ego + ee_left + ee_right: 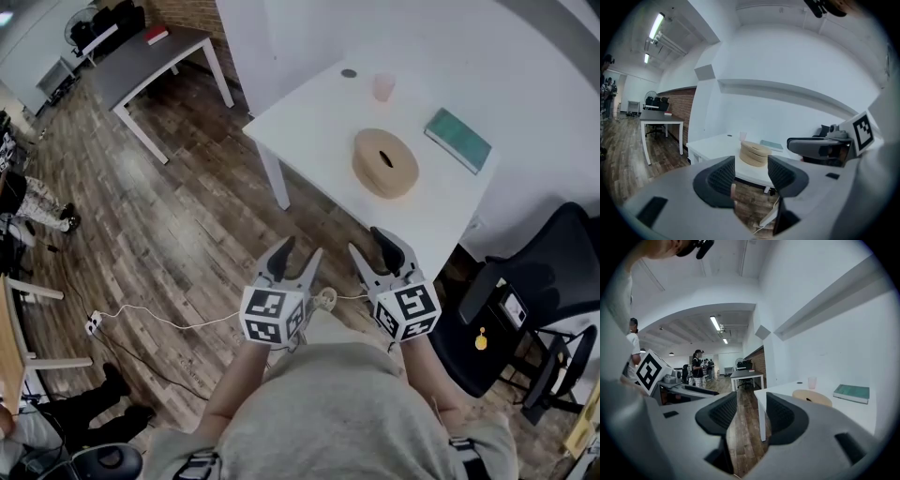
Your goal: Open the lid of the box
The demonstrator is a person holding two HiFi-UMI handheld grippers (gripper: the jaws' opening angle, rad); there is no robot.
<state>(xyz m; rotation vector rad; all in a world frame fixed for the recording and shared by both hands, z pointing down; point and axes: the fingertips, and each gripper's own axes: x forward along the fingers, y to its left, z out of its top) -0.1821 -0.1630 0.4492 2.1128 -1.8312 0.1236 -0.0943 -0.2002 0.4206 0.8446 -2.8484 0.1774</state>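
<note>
Well ahead of the left gripper and right gripper, both spread open and empty, the round tan box sits mid-bench, its slotted lid seemingly on.

Pale tan on the round wooden lidded box, plain white on the rectangular table. Teal green on the flat book; translucent pink on the small plastic cup. Streaky brown across the plank floor. Black-and-white square markers on the grey left gripper and right gripper.
</note>
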